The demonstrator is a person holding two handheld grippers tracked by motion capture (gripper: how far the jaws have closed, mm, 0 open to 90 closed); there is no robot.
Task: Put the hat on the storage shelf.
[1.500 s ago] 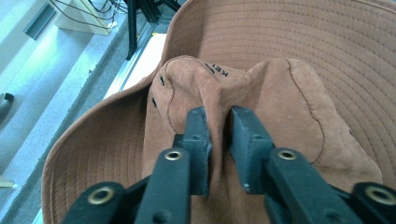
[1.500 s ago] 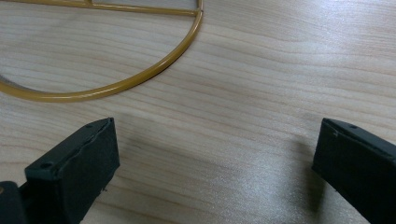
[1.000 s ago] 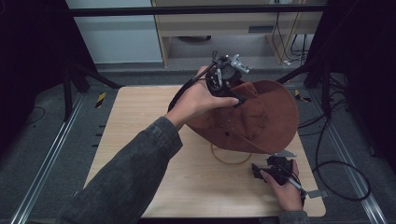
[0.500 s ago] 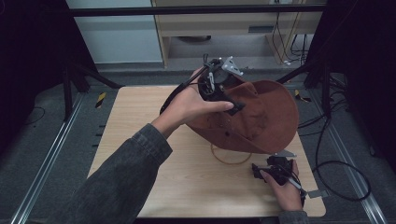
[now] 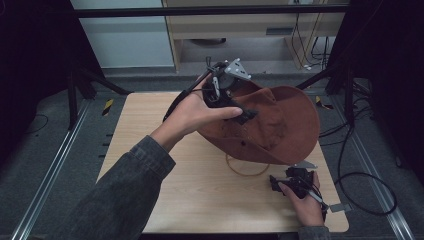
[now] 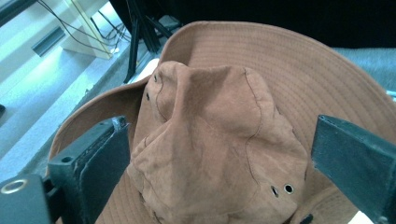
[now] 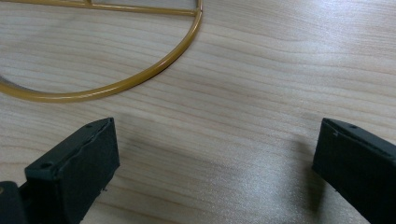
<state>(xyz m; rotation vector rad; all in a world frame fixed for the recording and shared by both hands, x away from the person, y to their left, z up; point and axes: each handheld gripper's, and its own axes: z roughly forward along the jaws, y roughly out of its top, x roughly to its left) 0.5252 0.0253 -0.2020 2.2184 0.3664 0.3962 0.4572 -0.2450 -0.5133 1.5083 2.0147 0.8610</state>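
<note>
A brown suede hat point(image 5: 285, 125) with a wide brim sits tilted on a gold wire stand point(image 5: 245, 172) on the wooden table point(image 5: 150, 150). My left gripper point(image 5: 246, 115) hovers at the hat's left side and points at its crown. Its jaws have just been opening and now stand wide. In the left gripper view the dented crown point(image 6: 205, 140) lies between and beyond the left gripper point(image 6: 219, 123), and neither pad presses on it. My right gripper point(image 5: 280, 182) rests open low at the table's near right. The right gripper point(image 7: 217, 123) has bare wood between its jaws, with the stand's ring point(image 7: 140, 79) just ahead.
The table's right edge lies close to my right hand. Black cables point(image 5: 350, 175) loop over the floor to the right. Black frame posts point(image 5: 75, 90) stand at the left and right. A light cabinet point(image 5: 240, 30) stands behind the table.
My left hand has drawn back to the left from the hat's top with its gripper. The hat and my right hand have kept still.
</note>
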